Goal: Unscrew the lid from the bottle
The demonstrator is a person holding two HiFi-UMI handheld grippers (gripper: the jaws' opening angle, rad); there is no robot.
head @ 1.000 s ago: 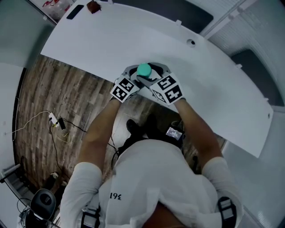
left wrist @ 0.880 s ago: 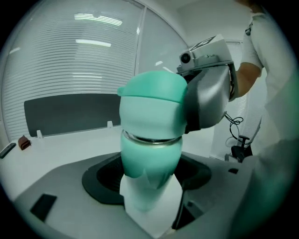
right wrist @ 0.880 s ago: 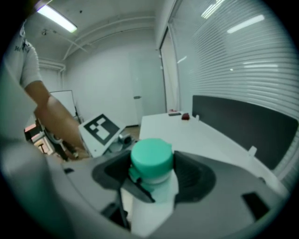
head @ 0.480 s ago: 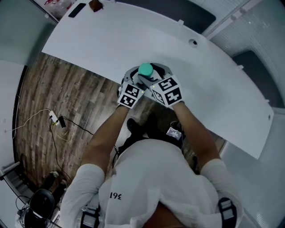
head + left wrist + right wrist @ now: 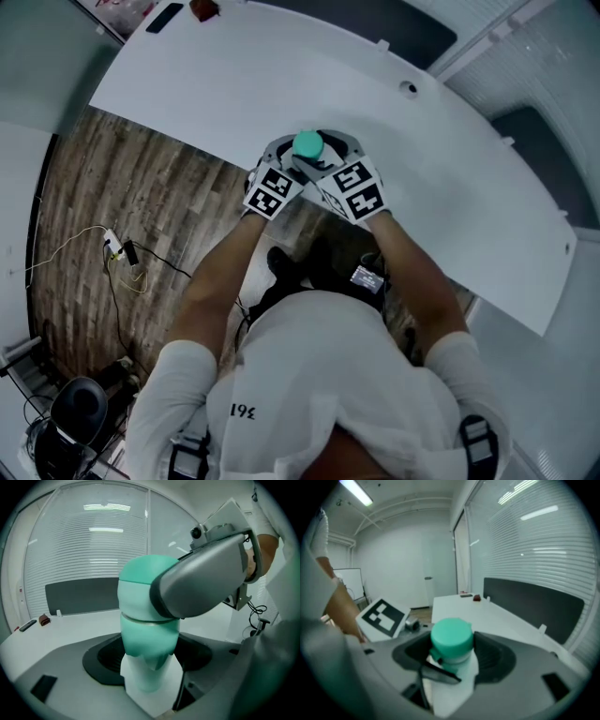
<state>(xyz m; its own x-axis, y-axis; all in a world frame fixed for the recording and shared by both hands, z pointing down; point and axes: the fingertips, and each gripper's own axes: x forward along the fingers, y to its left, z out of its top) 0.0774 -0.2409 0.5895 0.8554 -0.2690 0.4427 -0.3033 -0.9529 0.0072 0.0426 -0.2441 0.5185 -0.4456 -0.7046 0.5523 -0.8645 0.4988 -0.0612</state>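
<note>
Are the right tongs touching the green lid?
Touching. The left gripper view shows a grey finger of the right tongs pressed against the side of the green lid, with no gap between them.

The person wears a white short-sleeved shirt (image 5: 328, 375) with a small dark print low on the back; black straps (image 5: 475, 439) show near the bottom edge of the head view, below each sleeve. The left gripper (image 5: 284, 155) and right gripper (image 5: 330, 155) are smooth, rounded grey shells with dark ribbed pads inside the jaws; each carries a white cube (image 5: 352, 190) printed with black square markers; the left gripper view shows a small round lens (image 5: 197, 532) on the right gripper and a thin black cable (image 5: 255, 613) behind it.
</note>
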